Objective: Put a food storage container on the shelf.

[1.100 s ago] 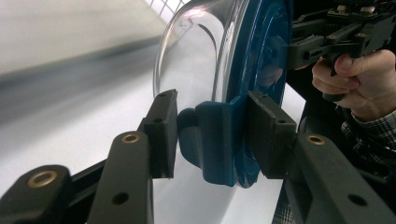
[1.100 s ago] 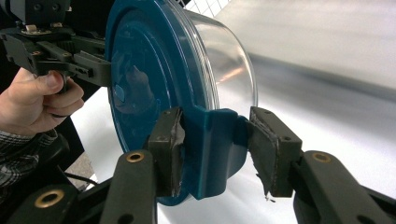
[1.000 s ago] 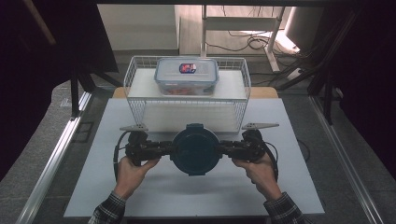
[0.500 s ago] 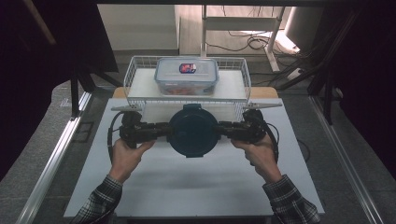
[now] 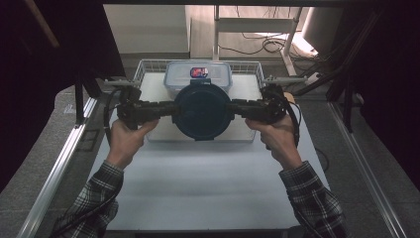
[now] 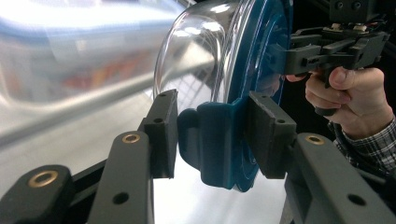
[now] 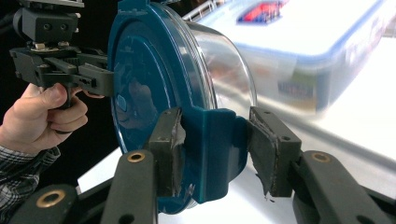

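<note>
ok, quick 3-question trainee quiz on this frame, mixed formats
1. True or false: the round container with the blue lid rests on the table.
2. What does each gripper clamp? A) the lid's side clip B) the wire basket C) the clear bowl wall
3. What sits in the wire basket behind the round container?

Key:
1. False: it is held up between the left gripper and the right gripper.
2. A: each pair of pads squeezes a blue clip at the lid's edge.
3. A rectangular clear box with a blue-rimmed lid.

Right hand-held gripper [image 7: 212,149] clamps side clip [image 7: 212,154] of blue-lidded round container [image 7: 159,79]; rectangular box [image 7: 317,60] behind.
</note>
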`<act>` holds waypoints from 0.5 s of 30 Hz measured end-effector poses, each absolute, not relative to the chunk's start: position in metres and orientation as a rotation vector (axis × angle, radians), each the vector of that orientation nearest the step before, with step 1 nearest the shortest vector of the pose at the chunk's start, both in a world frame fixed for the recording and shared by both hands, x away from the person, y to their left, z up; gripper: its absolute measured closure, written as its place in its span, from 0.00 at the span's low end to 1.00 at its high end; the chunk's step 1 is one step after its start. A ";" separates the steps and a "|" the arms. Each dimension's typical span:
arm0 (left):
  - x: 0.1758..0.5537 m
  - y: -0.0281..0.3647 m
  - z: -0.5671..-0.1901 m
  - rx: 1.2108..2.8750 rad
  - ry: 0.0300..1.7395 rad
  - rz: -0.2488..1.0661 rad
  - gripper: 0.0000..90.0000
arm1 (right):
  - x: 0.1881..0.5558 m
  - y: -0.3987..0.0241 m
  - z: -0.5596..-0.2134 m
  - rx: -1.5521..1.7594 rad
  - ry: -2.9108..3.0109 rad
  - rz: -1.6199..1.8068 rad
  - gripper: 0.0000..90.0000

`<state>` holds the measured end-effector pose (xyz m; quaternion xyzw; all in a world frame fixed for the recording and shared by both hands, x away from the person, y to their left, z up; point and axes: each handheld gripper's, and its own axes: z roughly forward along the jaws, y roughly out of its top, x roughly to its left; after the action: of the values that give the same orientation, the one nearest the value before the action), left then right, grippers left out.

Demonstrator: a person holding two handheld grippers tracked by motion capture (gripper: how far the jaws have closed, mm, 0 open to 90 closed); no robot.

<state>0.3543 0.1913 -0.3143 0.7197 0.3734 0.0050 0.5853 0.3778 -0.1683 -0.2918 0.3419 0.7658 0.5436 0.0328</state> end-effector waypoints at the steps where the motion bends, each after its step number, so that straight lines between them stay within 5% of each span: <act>1: 0.356 0.192 -0.310 1.679 0.869 0.019 0.63 | 0.380 -0.167 -0.288 1.046 2.356 1.676 0.62; 15: 0.394 0.207 -0.267 1.639 0.853 0.018 0.63 | 0.412 -0.153 -0.241 1.033 2.314 1.690 0.62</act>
<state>0.3939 0.2071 -0.2667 0.7077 0.3685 0.0078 0.6028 0.4116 -0.1531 -0.2411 0.3389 0.7588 0.5541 0.0476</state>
